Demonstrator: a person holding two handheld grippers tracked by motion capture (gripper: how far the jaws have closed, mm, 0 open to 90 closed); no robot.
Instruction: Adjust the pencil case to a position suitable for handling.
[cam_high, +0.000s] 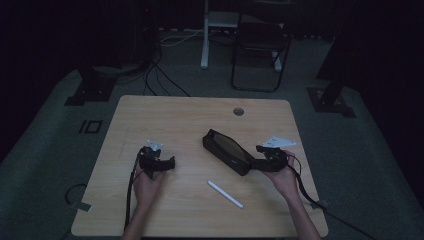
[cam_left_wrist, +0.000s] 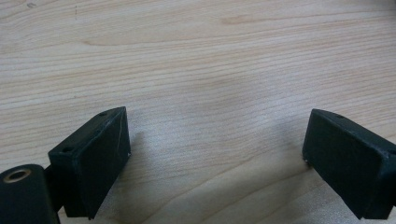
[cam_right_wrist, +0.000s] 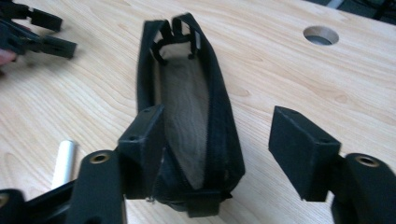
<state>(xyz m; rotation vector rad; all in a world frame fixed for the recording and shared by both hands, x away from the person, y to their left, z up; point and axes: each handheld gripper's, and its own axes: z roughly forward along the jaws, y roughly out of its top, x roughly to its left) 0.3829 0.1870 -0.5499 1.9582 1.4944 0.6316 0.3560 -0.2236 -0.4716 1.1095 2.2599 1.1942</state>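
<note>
Pouch (cam_right_wrist: 187, 107) unzipped, centre frame; right claw (cam_right_wrist: 224, 149) released, one jaw at pouch end. Left claw (cam_left_wrist: 215, 158) released over desk (cam_left_wrist: 196, 56). Next, probably: fetch white pen (cam_high: 225, 194), insert.

White stick (cam_right_wrist: 64, 161) half hidden behind the right hand-held gripper (cam_right_wrist: 224, 144), pouch (cam_right_wrist: 187, 102) interior dim

A light wooden counter (cam_high: 165, 112) with a round hole (cam_high: 238, 111); on it, an open black pouch (cam_high: 227, 151) and a white stick (cam_high: 225, 193).
</note>
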